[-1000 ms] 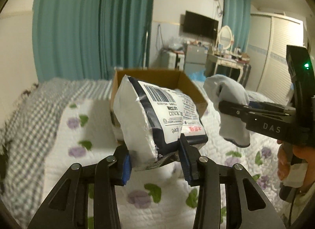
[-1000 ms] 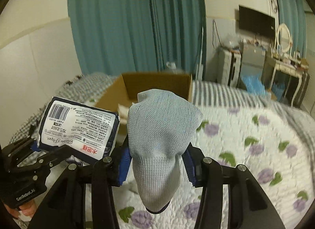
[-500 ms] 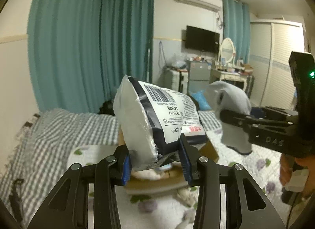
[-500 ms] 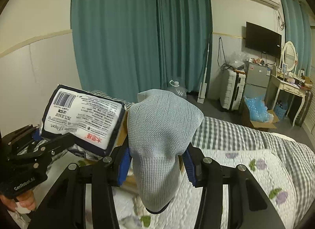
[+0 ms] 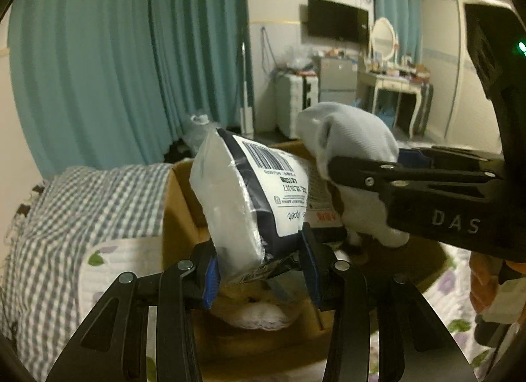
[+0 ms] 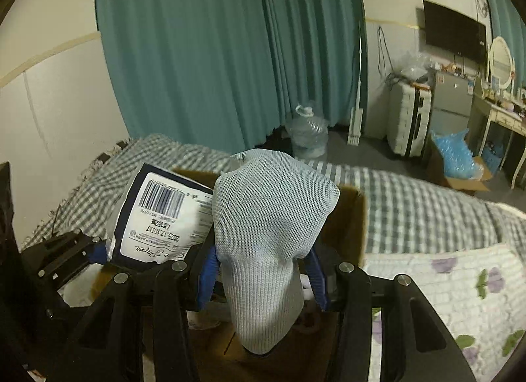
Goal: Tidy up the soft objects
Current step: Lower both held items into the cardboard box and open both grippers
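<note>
My left gripper is shut on a white and navy tissue pack with a barcode label, held above the open cardboard box. My right gripper is shut on a grey knitted sock that hangs down between the fingers, also over the box. The right gripper with the sock shows at the right of the left wrist view, close beside the pack. The pack shows at the left of the right wrist view. A pale plush object lies in the box below the pack.
The box stands on a bed with a floral quilt and a grey checked blanket. Teal curtains, a water jug, a suitcase and a dressing table stand beyond the bed.
Both grippers have moved forward and come over the open box, still holding the tissue pack and the sock. The two have drawn closer together.
</note>
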`<state>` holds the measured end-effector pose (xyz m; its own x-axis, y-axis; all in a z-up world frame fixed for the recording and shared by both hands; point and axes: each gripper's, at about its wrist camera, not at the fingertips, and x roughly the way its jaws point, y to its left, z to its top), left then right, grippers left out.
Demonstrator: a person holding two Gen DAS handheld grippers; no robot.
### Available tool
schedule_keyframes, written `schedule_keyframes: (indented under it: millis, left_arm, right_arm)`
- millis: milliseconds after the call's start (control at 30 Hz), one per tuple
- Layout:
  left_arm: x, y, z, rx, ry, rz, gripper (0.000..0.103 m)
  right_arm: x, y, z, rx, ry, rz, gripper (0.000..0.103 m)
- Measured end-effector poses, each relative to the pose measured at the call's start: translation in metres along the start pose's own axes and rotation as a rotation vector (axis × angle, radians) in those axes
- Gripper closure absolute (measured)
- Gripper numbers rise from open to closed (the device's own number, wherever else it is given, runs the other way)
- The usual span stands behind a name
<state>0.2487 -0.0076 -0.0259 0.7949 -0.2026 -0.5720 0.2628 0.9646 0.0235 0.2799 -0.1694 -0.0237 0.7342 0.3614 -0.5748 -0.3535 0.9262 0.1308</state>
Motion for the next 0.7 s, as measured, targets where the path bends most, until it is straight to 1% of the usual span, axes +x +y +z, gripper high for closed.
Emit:
schedule_keyframes:
  millis: [100,133,167,233,333,467,533,667,700]
  left_arm:
    - [0.013,-0.004,-0.006,0.06,0.015,0.038,0.048]
    - [0.015,-0.007,-0.007,0.075,0.02,0.052,0.047]
    - [0.018,-0.01,-0.009,0.091,0.035,0.077,0.047]
    - [0.022,-0.011,-0.011,0.102,0.052,0.113,0.046]
    - [0.019,-0.01,-0.01,0.087,0.065,0.12,0.046]
    - [0.004,-0.009,-0.004,0.077,0.061,0.144,0.046]
    - [-0.009,-0.008,0.002,0.068,0.045,0.143,0.046]
    - [-0.035,-0.01,0.015,0.059,0.011,0.121,0.045]
    - [-0.043,-0.013,0.019,0.062,-0.004,0.126,0.04]
  right_arm:
    - [0.015,-0.003,-0.006,0.032,0.028,0.034,0.053]
    - [0.018,-0.004,-0.008,0.038,0.023,0.019,0.047]
    - [0.018,-0.005,-0.009,0.041,0.014,0.003,0.037]
    - [0.016,-0.003,-0.009,0.037,-0.002,-0.012,0.025]
    - [-0.001,0.0,-0.005,0.027,-0.04,-0.031,0.024]
    - [-0.036,-0.001,0.005,0.039,-0.098,-0.05,0.02]
    - [-0.055,-0.001,0.011,0.041,-0.118,-0.055,0.019]
    - [-0.099,0.001,0.019,0.037,-0.153,-0.07,0.013]
    - [-0.11,0.002,0.02,0.036,-0.161,-0.075,0.013]
